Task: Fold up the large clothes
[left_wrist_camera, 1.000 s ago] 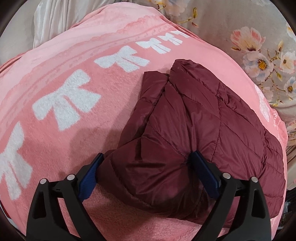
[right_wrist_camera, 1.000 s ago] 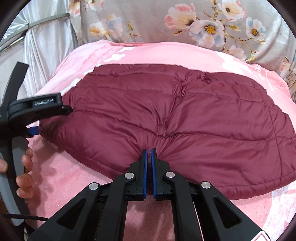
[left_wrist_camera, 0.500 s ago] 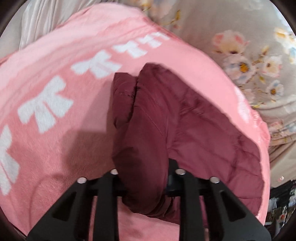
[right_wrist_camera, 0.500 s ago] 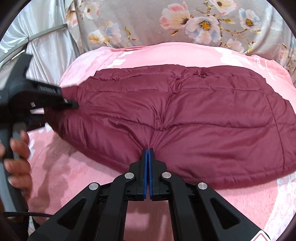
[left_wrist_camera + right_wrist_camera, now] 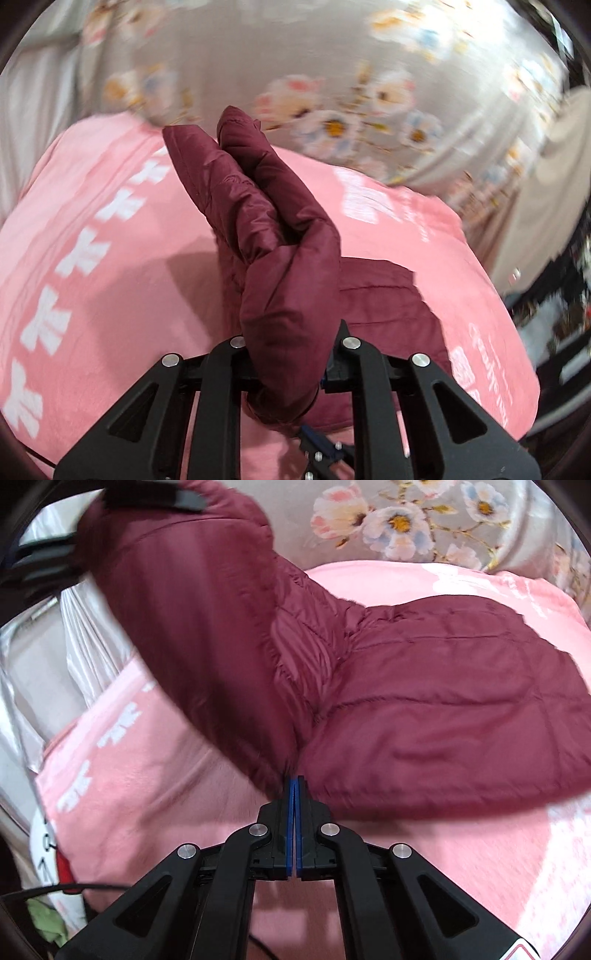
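Note:
A maroon quilted jacket (image 5: 288, 295) lies on a pink blanket (image 5: 110, 295) with white bows. My left gripper (image 5: 291, 343) is shut on a thick bunch of one end of it and holds that end up in the air, so the fabric stands folded in front of the camera. In the right wrist view the lifted end arches up to the top left, where one black finger (image 5: 159, 498) of the left gripper shows. The rest of the jacket (image 5: 443, 701) lies flat. My right gripper (image 5: 294, 781) is shut on the jacket's near edge, where the folds pucker.
The pink blanket (image 5: 166, 794) covers a bed. A grey floral sheet (image 5: 399, 520) lies behind it, and white satin cloth (image 5: 74, 646) hangs at the left. A black cable (image 5: 74, 888) and something green (image 5: 44, 923) lie at the lower left.
My left gripper closed on the jacket's end, then lifted it up and over towards the rest of the jacket. The right gripper closed fully on the near edge and shifted slightly.

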Action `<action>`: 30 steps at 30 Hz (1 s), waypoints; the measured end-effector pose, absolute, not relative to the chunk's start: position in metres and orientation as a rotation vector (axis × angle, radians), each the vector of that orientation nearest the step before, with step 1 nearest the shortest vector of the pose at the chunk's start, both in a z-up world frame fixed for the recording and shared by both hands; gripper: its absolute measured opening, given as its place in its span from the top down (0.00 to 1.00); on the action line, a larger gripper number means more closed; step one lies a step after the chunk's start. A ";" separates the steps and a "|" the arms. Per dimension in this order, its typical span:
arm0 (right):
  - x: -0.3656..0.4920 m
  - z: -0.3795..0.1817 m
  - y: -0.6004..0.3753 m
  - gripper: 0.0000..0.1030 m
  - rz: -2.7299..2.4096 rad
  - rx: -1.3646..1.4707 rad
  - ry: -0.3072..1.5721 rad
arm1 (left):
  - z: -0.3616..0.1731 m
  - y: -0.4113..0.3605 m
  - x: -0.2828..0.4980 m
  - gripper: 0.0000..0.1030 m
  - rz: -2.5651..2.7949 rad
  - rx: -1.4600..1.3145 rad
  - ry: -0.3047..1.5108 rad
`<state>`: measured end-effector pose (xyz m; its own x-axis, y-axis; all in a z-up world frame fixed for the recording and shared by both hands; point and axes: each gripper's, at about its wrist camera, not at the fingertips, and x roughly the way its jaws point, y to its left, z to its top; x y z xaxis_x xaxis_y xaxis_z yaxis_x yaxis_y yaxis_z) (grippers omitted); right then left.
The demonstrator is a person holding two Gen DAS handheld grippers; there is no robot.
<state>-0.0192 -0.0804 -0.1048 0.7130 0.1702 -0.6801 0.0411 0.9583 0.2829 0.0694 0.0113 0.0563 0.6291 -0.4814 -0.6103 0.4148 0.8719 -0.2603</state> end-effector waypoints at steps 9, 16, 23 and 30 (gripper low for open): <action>-0.103 -0.087 -0.150 1.00 -0.137 0.269 0.712 | 0.038 -0.118 0.054 0.85 -0.670 0.065 0.805; -0.129 -0.095 -0.195 0.96 -0.274 0.276 0.725 | -0.029 -0.195 0.051 0.81 -0.670 0.169 0.953; -0.132 -0.085 -0.224 0.91 -0.309 0.301 0.682 | 0.018 -0.157 0.040 0.29 -0.775 -0.077 0.903; -0.101 -0.043 -0.233 0.52 -0.275 0.270 0.519 | 0.095 -0.099 0.068 0.19 -0.498 -0.061 0.639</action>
<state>-0.1006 -0.2332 -0.0430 0.8337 -0.1884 -0.5191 0.3234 0.9285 0.1824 0.0676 -0.0990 0.0951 0.6899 -0.4629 -0.5565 0.4263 0.8812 -0.2044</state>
